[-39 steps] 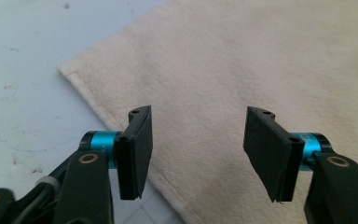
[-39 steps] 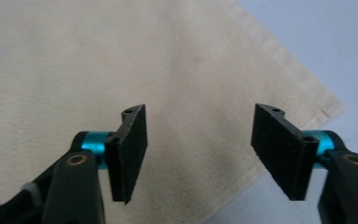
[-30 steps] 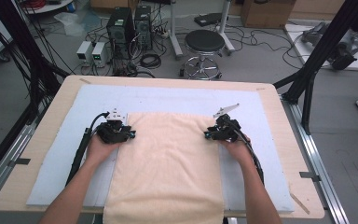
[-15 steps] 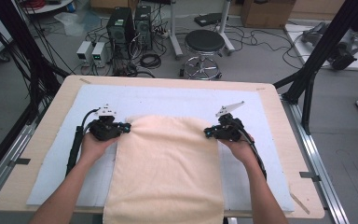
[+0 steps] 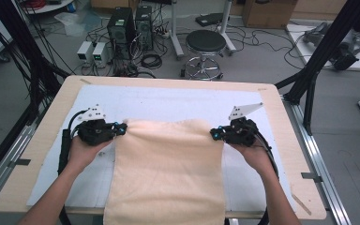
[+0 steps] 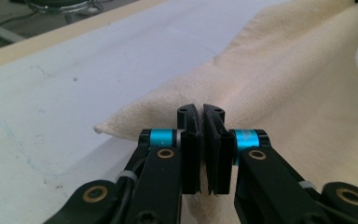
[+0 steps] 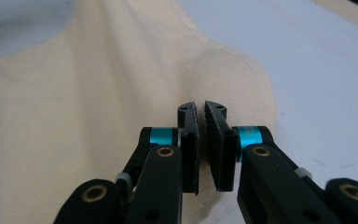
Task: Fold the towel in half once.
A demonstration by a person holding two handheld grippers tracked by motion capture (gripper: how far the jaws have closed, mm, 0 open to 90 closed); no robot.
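White mat (image 5: 168,101) covers counter (image 5: 51,122); we clamp L tool (image 5: 120,128) & R tool (image 5: 214,134) on cream towel (image 5: 166,173) far corners.

The towel (image 5: 166,173) lies at frame centre on the table (image 5: 42,140), running off the bottom edge. The stool (image 5: 205,49) stands above, computer towers (image 5: 130,28) upper left.

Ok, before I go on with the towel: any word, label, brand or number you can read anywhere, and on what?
None can be read.
Left gripper and right gripper, both shut on the towel: blue bands and brass screws, no lettering.
Towel and white mat: plain, apart from faint scuff marks.
Two small boxes on the floor: lit displays too small to read.
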